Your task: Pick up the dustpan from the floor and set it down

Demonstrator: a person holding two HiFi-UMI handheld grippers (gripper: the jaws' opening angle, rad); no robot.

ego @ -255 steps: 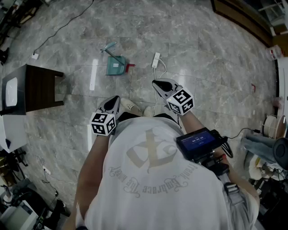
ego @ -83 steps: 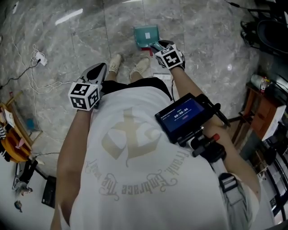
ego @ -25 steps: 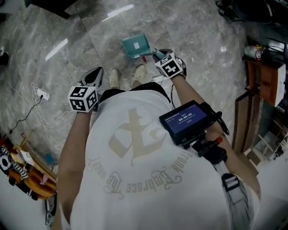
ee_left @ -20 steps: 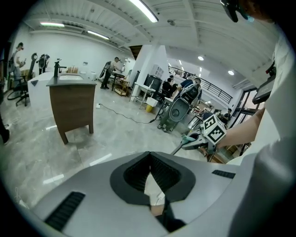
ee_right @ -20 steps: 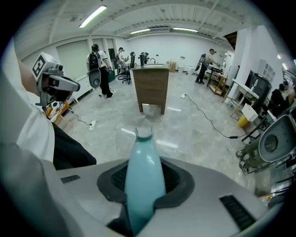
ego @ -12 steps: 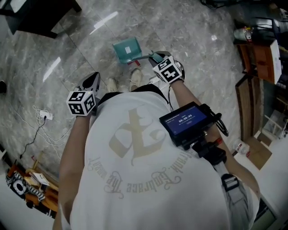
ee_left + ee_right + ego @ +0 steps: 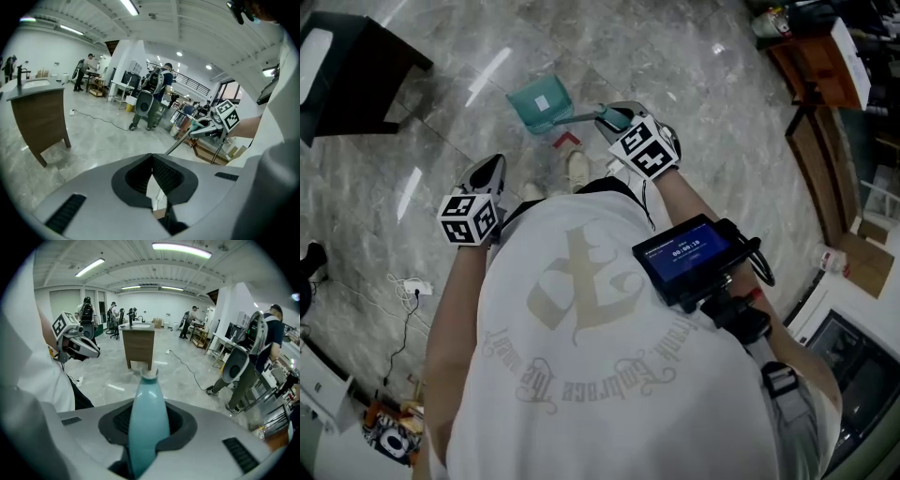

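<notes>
So the pick-up part looks done to me. The right gripper (image 7: 607, 117) has its jaws clamped on the teal handle (image 7: 147, 423) of the dustpan (image 7: 539, 101), and in the right gripper view the handle sits right between the pads and pokes out past them. In the head view the pan end hangs out at roughly 11 o'clock from the person, ahead of the shoes (image 7: 578, 169). It seems to be carried clear of the floor (image 7: 694, 66) rather than resting on it, though from straight above I can't be totally sure of the gap. The left gripper (image 7: 492, 164) is down at about 9 o'clock by the person's side, jaws together with nothing in them, just along for the ride. There's a small red bit (image 7: 565, 141) on the floor just under the handle, and a dark bench (image 7: 366, 80) off at 10 o'clock. My read is we're in the carry stage, with only the set-down left. The next move calls for lowering the pan end until it sits flat on the floor, somewhere clear of the red bit and the feet. Only then should the right jaws come apart, otherwise the thing will tip or clatter.
</notes>
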